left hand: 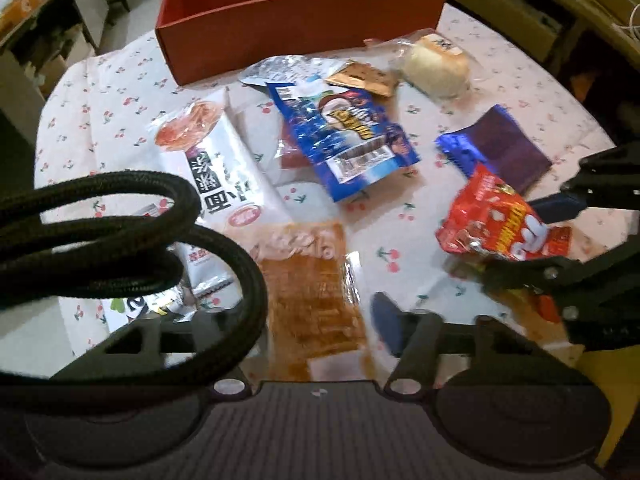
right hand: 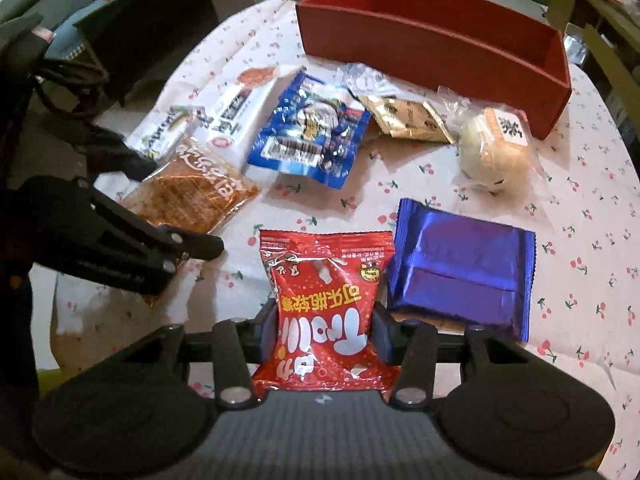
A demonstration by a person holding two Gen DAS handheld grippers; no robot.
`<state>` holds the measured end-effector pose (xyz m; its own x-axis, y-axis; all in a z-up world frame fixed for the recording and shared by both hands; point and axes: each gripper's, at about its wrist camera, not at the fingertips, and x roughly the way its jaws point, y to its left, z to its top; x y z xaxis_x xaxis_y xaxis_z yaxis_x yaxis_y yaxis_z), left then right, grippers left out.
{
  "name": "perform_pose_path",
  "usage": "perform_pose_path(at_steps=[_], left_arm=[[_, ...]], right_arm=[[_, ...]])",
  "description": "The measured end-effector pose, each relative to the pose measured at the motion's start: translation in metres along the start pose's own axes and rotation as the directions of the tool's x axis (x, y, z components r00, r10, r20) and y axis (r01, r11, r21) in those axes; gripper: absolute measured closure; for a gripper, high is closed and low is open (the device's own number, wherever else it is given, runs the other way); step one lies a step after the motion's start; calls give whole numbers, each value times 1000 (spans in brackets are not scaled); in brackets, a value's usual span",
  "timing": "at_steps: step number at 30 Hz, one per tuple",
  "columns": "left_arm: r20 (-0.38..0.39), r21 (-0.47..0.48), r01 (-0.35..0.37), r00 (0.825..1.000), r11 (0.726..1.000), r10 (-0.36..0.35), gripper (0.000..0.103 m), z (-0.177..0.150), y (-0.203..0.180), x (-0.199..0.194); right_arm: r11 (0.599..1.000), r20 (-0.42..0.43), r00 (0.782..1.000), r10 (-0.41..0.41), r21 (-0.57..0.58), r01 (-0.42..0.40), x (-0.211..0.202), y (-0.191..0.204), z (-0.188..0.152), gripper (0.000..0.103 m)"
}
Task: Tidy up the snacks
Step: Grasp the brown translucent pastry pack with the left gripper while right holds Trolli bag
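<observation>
the right gripper pinches a red candy bag just above the cherry-print tablecloth. the left gripper straddles an orange snack pack, its jaws apart, the red box beyond.

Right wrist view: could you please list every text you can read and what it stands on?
"Trolli": red packet, seen upside down.
"可乐瓶软糖": same packet.
Print on the white packet, blue packet and bun label: too blurred to read.
</observation>
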<state>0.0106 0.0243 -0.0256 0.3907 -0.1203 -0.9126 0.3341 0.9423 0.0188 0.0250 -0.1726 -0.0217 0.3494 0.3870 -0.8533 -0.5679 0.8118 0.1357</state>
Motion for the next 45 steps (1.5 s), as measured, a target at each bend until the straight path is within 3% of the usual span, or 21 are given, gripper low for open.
perform_pose_path(at_steps=[5, 15, 16, 17, 21, 24, 25, 27, 29, 30, 33, 36, 37, 39, 40, 42, 43, 45], left_arm=[[-6, -59, 82, 997, 995, -82, 56, 0, 7, -5], [32, -90, 197, 980, 976, -194, 59, 5, 2, -13], [42, -93, 215, 976, 972, -212, 62, 7, 2, -16], [55, -91, 225, 974, 970, -220, 75, 10, 3, -18], [104, -75, 263, 961, 962, -255, 75, 20, 4, -31], [99, -70, 274, 959, 959, -267, 75, 24, 5, -27], [77, -75, 284, 957, 956, -278, 73, 23, 4, -22], [69, -94, 265, 963, 960, -259, 61, 16, 1, -15], [48, -53, 247, 968, 967, -245, 21, 11, -7, -11], [43, -28, 237, 971, 971, -236, 13, 10, -11, -10], [15, 89, 214, 976, 973, -216, 0, 13, -33, -1], [-10, 181, 152, 988, 972, -153, 0, 19, -53, 18], [-23, 204, 129, 992, 970, -127, 4, 18, -58, 26], [-15, 256, 86, 996, 963, -85, 3, 14, -66, 32], [-14, 273, 84, 996, 958, -84, 9, 13, -69, 30], [3, 263, 80, 996, 961, -84, 28, 14, -66, 23], [5, 246, 102, 994, 964, -107, 46, 16, -62, 20], [-3, 198, 152, 988, 968, -154, 55, 19, -53, 15]], right_arm=[[999, 41, 999, 4, 33, -5, -11, -1, -2, 50], [997, 98, 995, -12, 76, 4, -23, -4, 6, 50], [996, 103, 995, -11, 84, 2, -23, -5, 7, 50], [996, 110, 994, -9, 93, -1, -25, -7, 9, 50], [993, 143, 990, -13, 121, -4, -30, -12, 19, 50], [990, 155, 988, -26, 141, 4, -31, -16, 25, 50], [989, 153, 988, -28, 150, 5, -30, -18, 26, 50], [988, 152, 988, -31, 154, 8, -30, -19, 26, 50], [988, 143, 989, -24, 156, 2, -28, -20, 24, 50], [988, 137, 990, -22, 155, 0, -27, -21, 22, 50], [989, 111, 994, -21, 146, 5, -21, -20, 19, 50], [991, 88, 994, -57, 130, 45, -15, -21, 17, 50], [991, 74, 995, -72, 116, 63, -12, -22, 16, 49], [990, 47, 997, -61, 133, 54, -7, -28, 15, 49], [989, 39, 998, -48, 139, 42, -5, -30, 15, 48], [993, 16, 999, -36, 110, 34, 1, -28, 16, 45], [995, 5, 999, -41, 90, 40, 4, -26, 17, 43], [996, 0, 997, -77, 54, 77, 10, -20, 20, 41]])
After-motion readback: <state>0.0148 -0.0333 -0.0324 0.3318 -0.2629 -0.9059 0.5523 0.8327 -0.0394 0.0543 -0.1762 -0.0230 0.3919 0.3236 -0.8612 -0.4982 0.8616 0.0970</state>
